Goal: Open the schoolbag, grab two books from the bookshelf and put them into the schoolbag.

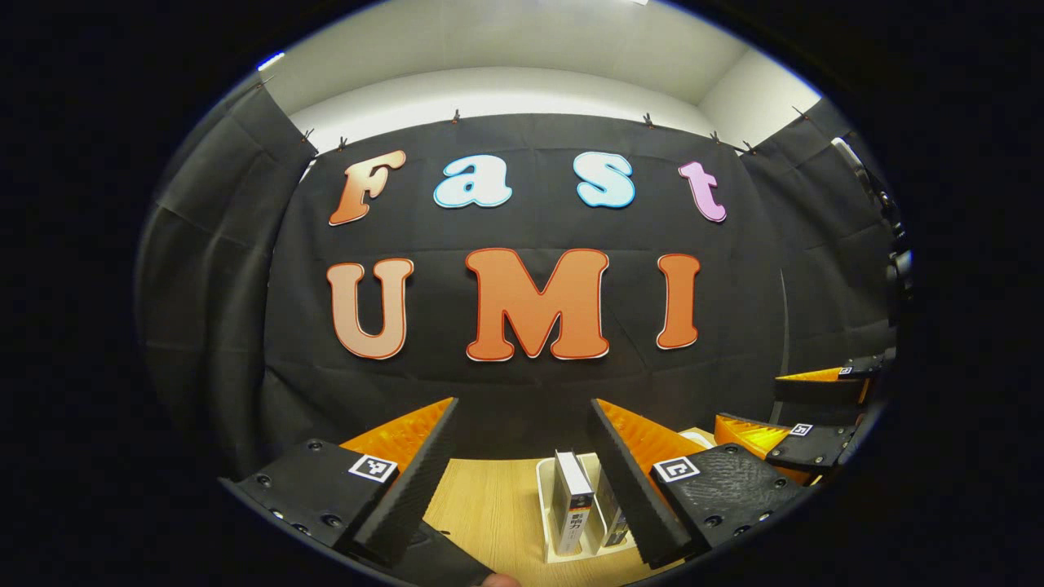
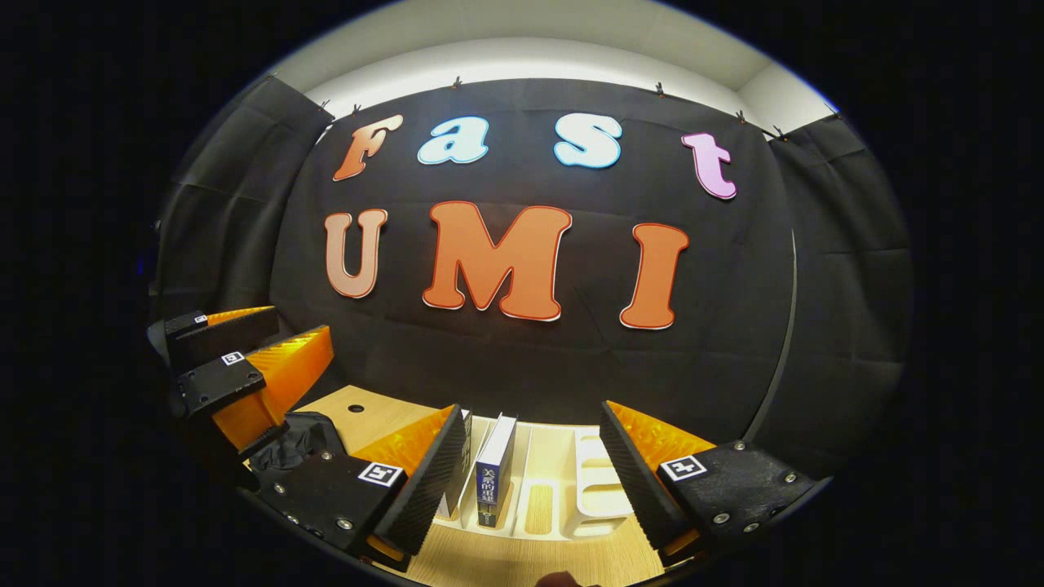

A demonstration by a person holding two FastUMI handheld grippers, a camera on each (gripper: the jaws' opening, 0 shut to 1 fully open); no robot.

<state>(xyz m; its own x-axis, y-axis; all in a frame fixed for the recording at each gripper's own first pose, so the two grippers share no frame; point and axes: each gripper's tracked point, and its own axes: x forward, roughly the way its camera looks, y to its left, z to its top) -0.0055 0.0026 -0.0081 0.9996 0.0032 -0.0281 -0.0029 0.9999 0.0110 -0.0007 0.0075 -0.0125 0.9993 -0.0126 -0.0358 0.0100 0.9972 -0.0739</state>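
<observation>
The left tool (image 1: 522,456) is released, its fingers spread wide with nothing between them, hovering above the wooden counter (image 1: 489,505). Seen between those fingers in the left gripper view, a white bookshelf (image 1: 548,522) stands on the counter with two books (image 1: 571,509) upright in its slots, the nearer one with a pale spine. The right tool (image 1: 803,424) shows off to the right side of that view, raised above the counter.

The right tool (image 2: 534,456) is likewise released and holds nothing. Ahead of it in the right gripper view, the bookshelf (image 2: 595,489) sits near the counter's back edge, against the black wall; a dark blue book (image 2: 495,477) stands upright in a slot, with another book just beside it, partly hidden by the tool's finger. The schoolbag (image 2: 298,436), dark, lies on the counter beyond that finger, under the left tool (image 2: 245,367), which is also spread apart there.
</observation>
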